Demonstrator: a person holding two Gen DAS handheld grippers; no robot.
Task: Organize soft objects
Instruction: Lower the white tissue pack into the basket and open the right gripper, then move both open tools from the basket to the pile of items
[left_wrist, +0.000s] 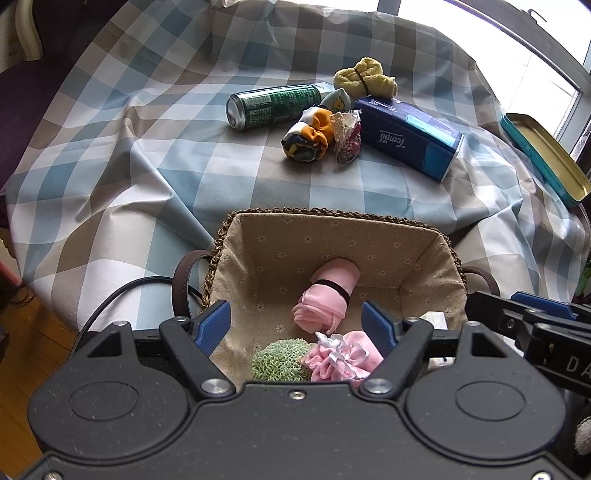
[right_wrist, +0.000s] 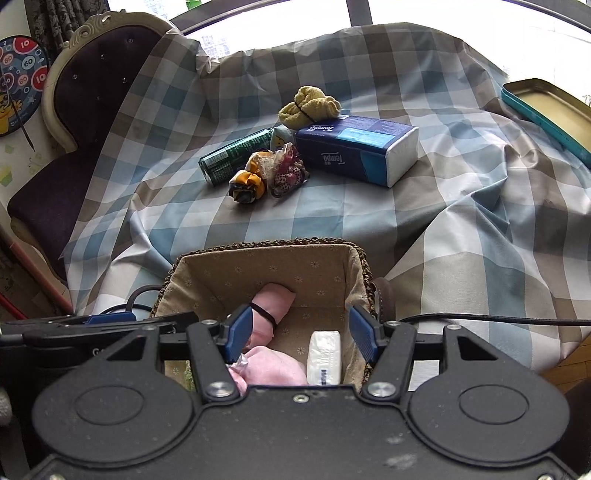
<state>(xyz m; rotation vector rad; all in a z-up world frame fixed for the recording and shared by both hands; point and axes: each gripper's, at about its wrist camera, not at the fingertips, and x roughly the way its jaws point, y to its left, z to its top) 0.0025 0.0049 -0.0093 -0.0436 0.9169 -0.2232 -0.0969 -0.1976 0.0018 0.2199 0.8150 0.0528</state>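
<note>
Both tongs hang just above the near end of the basket (left_wrist: 332, 221), spread wide and holding nothing: the left tongs (left_wrist: 295, 325) over its left half, the right tongs (right_wrist: 301, 334) over its right. Judging by that pose, each looks freshly emptied or ready to go out for the next piece.

Inside the basket, at its near wall, lie a green scrubby (left_wrist: 280, 360) and a pink frilly bundle (left_wrist: 341, 356), touching each other, with a white tissue pack (right_wrist: 324, 356) by the right wall, its long axis running near to far. Toward the basket's middle rests a pink roll (left_wrist: 327, 299), cinched by a black band; its long axis runs near-left to far-right, the loose ruffled end pointing back at the tongs. Banding likely keeps it from unrolling.

Beyond the basket's far rim, on the checked tabletop (left_wrist: 129, 166), a cluster waits: an orange-and-navy scrunchie (left_wrist: 308, 138), a lace bundle (left_wrist: 347, 138) touching its right, a green can (left_wrist: 273, 105) lying on its side behind them, a tissue box (left_wrist: 410, 134) to the right, and farthest, a yellow cloth (left_wrist: 364, 77) tied with a band. The soft ones probably go in next; the can and the box probably stay. A tin (left_wrist: 546, 155) sits well right.
</note>
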